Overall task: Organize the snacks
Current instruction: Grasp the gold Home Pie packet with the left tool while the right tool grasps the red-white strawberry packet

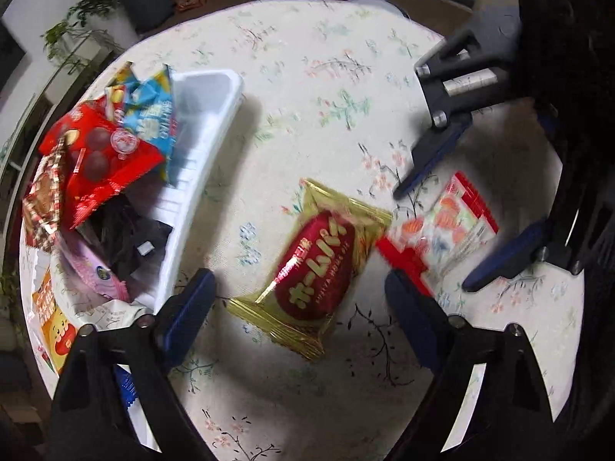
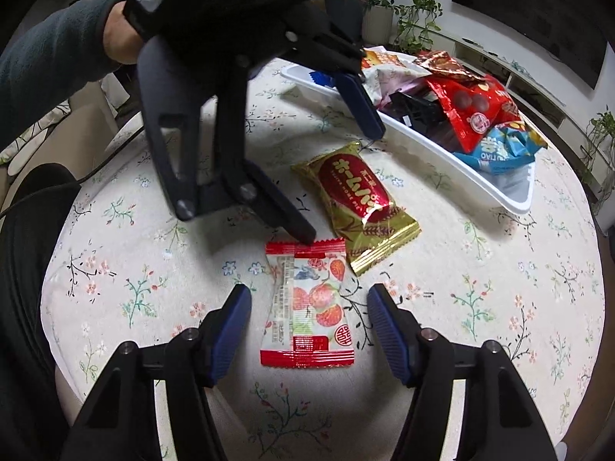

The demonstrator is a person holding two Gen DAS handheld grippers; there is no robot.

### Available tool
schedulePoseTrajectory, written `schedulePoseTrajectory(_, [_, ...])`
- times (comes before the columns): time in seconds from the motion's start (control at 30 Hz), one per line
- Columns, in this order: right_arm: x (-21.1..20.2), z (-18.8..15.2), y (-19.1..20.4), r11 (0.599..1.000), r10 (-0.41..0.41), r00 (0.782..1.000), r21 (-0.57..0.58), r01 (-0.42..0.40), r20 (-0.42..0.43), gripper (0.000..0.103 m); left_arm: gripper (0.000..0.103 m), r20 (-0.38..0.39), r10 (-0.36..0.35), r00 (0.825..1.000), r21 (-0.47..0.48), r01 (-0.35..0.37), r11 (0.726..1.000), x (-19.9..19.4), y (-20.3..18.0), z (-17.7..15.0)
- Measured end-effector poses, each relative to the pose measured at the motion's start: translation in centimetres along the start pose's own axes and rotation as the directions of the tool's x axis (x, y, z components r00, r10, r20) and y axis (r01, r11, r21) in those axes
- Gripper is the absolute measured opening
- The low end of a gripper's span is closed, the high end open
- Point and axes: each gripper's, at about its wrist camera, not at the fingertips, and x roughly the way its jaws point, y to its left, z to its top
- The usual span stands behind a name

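I see two loose snacks on the floral counter (image 2: 461, 269), beside a white tray (image 2: 442, 161) already heaped with packets. My right gripper (image 2: 309, 326) hangs open astride the strawberry-print packet (image 2: 307, 307), whose long axis runs between the fingers, neither pad touching. My left gripper (image 1: 296, 307) is open over the gold pie packet (image 1: 311, 265), which lies diagonally toward the tray.

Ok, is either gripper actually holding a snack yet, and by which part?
Nothing is held. The left gripper straddles the gold packet, the right gripper the red-and-white packet; pads clear of both.
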Motion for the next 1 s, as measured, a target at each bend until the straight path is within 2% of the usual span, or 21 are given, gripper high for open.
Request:
schedulePoseTrajectory(0.13, [0.2, 0.2, -0.1, 1.0, 0.006, 1.0, 0.0, -0.006, -0.003, 0.065, 0.088, -0.014, 0.006, 1.0, 0.014, -0.006, 1.0, 0.2, 0.2, 0.3])
schedulePoseTrajectory(0.27, [0.6, 0.7, -0.4, 1.0, 0.002, 1.0, -0.003, -0.002, -0.004, 0.063, 0.072, -0.012, -0.032, 0.999, 0.006, 0.032, 0.999, 0.1, 0.0, 0.1])
schedulePoseTrajectory(0.33, [0.6, 0.7, -0.5, 1.0, 0.003, 1.0, 0.0, -0.003, -0.007, 0.063, 0.069, -0.019, -0.036, 0.999, 0.001, 0.036, 0.999, -0.1, -0.2, 0.2])
schedulePoseTrajectory(0.4, [0.6, 0.8, -0.5, 1.0, 0.005, 1.0, -0.002, -0.005, -0.016, 0.063, 0.055, -0.033, -0.053, 0.998, -0.003, 0.053, 0.999, -0.1, -0.4, 0.4])
schedulePoseTrajectory(0.47, [0.7, 1.0, -0.6, 1.0, 0.011, 1.0, -0.005, -0.011, -0.03, 0.062, 0.047, -0.057, -0.042, 0.998, 0.001, 0.042, 0.999, -0.2, -0.7, 0.7])
schedulePoseTrajectory(0.6, [0.8, 1.6, -1.2, 1.0, 0.015, 0.998, -0.009, -0.015, -0.067, 0.053, 0.047, -0.103, -0.024, 0.994, -0.006, 0.024, 1.0, -0.1, -0.8, 1.6])
schedulePoseTrajectory(0.77, [1.0, 2.5, -2.1, 1.0, 0.01, 0.995, -0.004, -0.01, -0.097, 0.038, 0.045, -0.121, -0.024, 0.992, -0.039, 0.019, 0.999, -0.1, -0.9, 2.2])
schedulePoseTrajectory(0.9, [1.0, 2.7, -2.1, 1.0, 0.008, 0.995, -0.005, -0.008, -0.101, 0.037, 0.033, -0.125, -0.048, 0.991, -0.061, 0.041, 0.997, -0.1, -1.0, 2.5])
schedulePoseTrajectory(1.0, [0.8, 2.7, -2.1, 1.0, 0.004, 0.995, -0.011, -0.005, -0.102, 0.037, 0.031, -0.136, -0.046, 0.99, -0.064, 0.038, 0.997, 0.0, -1.2, 2.7])
